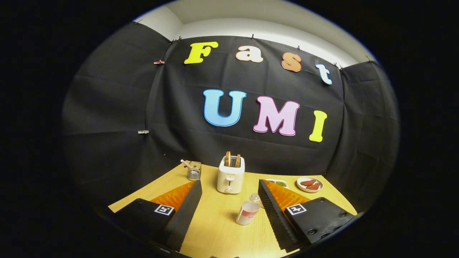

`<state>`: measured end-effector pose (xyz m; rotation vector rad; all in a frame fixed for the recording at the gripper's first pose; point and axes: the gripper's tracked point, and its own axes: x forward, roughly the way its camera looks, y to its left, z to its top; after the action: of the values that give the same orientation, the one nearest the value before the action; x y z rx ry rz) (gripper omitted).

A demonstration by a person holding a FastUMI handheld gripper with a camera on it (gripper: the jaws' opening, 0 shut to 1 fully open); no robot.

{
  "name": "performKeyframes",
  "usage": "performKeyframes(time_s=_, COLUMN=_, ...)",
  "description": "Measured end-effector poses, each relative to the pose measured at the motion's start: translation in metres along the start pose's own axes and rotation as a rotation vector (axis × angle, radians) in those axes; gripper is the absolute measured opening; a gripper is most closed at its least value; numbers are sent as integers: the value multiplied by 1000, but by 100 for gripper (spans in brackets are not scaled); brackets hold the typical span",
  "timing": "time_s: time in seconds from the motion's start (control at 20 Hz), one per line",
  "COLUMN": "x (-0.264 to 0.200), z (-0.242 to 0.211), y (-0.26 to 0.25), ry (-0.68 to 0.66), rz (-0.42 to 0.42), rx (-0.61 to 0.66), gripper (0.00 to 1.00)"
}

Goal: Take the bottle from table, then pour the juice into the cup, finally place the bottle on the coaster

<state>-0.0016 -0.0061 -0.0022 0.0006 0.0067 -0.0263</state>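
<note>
The bottle (pixel 255 198), small and clear, stands upright near the middle of the table (pixel 215 229), just behind the cup (pixel 247 213) and partly hidden by it, its long axis vertical. Both lie ahead of the gripper (pixel 229 193) and toward its right finger, so the reach likely has to angle rightward and past the cup. The fingers are spread wide and hold nothing. Beyond stand a toaster (pixel 230 174), a small glass holder (pixel 194 170) toward the far left edge, and a plate (pixel 310 184) at the far right corner

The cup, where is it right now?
The cup stands on the wooden table between the open gripper's fingers, nearer the right one, with the toaster beyond it.
</note>
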Motion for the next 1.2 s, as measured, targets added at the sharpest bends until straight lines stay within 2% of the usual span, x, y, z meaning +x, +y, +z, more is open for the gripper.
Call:
performKeyframes(time_s=0.5, x=3, z=2, y=-2, ry=-35, rz=-43, rx=60, gripper=97)
performKeyframes(time_s=1.2, x=10, z=-7, y=-2, ry=-9, rz=-86, rx=17, gripper=97)
